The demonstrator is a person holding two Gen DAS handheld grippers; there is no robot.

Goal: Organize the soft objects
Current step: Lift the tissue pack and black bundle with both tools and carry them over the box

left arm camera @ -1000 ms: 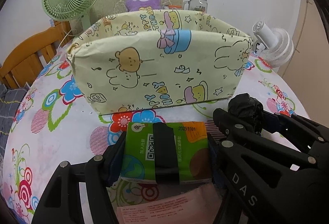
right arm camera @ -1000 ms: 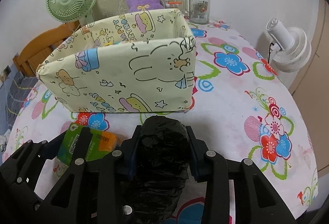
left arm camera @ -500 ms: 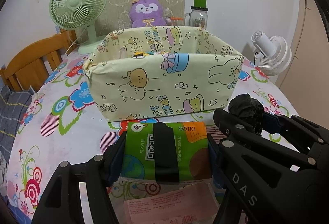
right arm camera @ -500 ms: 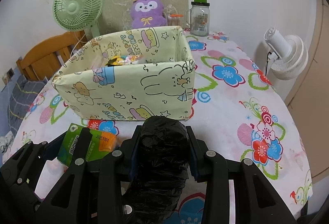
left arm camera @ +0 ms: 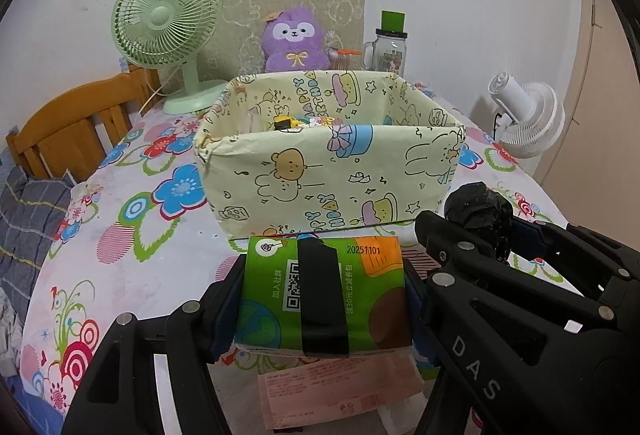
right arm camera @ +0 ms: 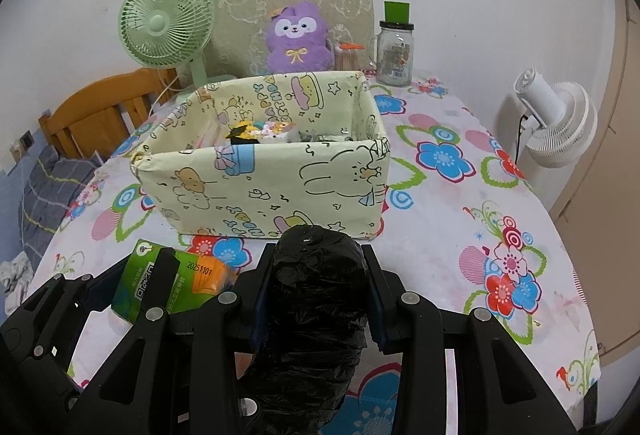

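My left gripper [left arm camera: 324, 299] has its jaws spread fairly wide and clamped on a green tissue pack [left arm camera: 320, 295] with a black band round its middle — the pack sits just in front of the fabric box [left arm camera: 332, 171], on the near side of it and above the worktop [left arm camera: 132, 235]. My right gripper [right arm camera: 316, 299] has its jaws drawn in closer and pressed against a black plastic bundle [right arm camera: 316, 299], which also sits just short of the box's near wall, toward its right corner. The box stands open-topped on the flowered cloth, with small colourful things lying inside it. Behind the box are a purple plush toy [left arm camera: 294, 45], a green fan [left arm camera: 166, 19] to the left and a glass jar [left arm camera: 390, 49] to the right — a white fan [left arm camera: 528, 115] stands off the box's right side
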